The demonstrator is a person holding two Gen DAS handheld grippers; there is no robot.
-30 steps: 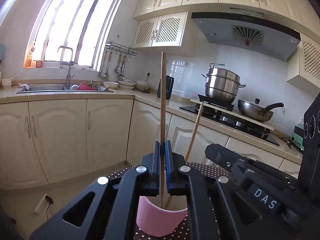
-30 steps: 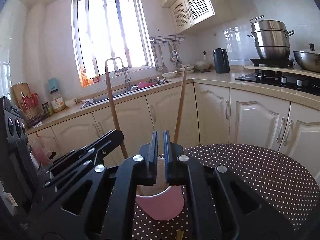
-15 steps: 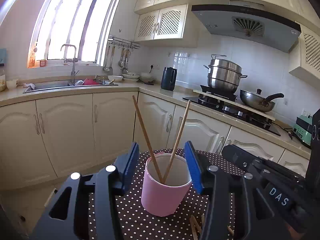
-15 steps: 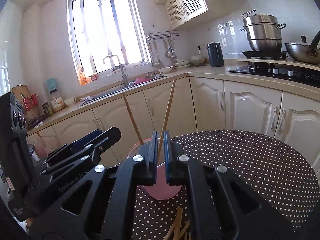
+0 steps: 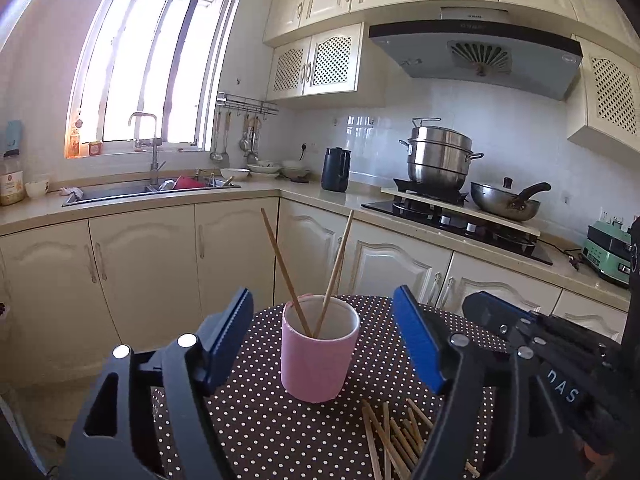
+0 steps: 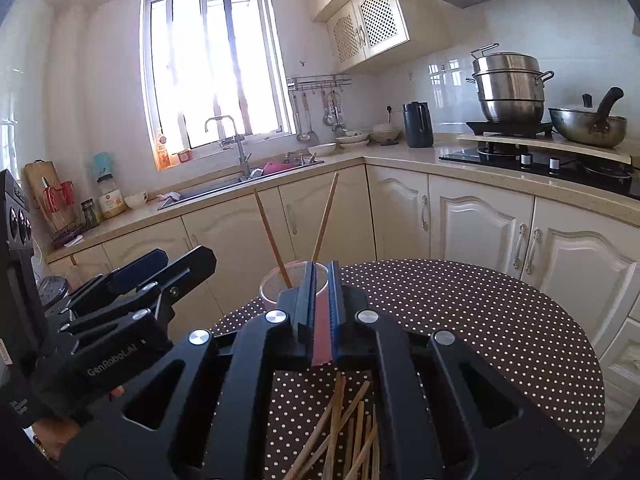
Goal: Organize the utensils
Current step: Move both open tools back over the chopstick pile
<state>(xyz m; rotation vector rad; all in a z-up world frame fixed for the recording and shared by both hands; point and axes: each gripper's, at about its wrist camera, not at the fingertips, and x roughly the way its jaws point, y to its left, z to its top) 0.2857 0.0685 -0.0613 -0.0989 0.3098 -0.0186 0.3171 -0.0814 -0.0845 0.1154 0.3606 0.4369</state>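
Observation:
A pink cup (image 5: 316,360) stands on the round dotted table (image 5: 260,420), and two wooden chopsticks (image 5: 284,264) lean apart in it. My left gripper (image 5: 322,294) is open just short of the cup. Its jaws are still opening and nothing is between them. Several loose chopsticks (image 5: 392,436) lie on the table in front of the cup. In the right wrist view, my right gripper (image 6: 322,276) is behind the cup (image 6: 276,288). Its jaws are almost together, just starting to part, and grip nothing. The loose chopsticks (image 6: 344,428) lie under it.
The table's far edge (image 6: 480,280) faces cream kitchen cabinets (image 5: 144,264). A sink (image 5: 120,190) sits under the window. A steamer pot (image 5: 438,156) and a wok (image 5: 504,200) are on the hob to the right. In the right wrist view the left gripper (image 6: 160,272) is at left.
My left gripper let go of its chopstick, which now leans in the cup, and its jaws spread wide. Both grippers drew back from the cup, bringing the loose chopsticks into view.

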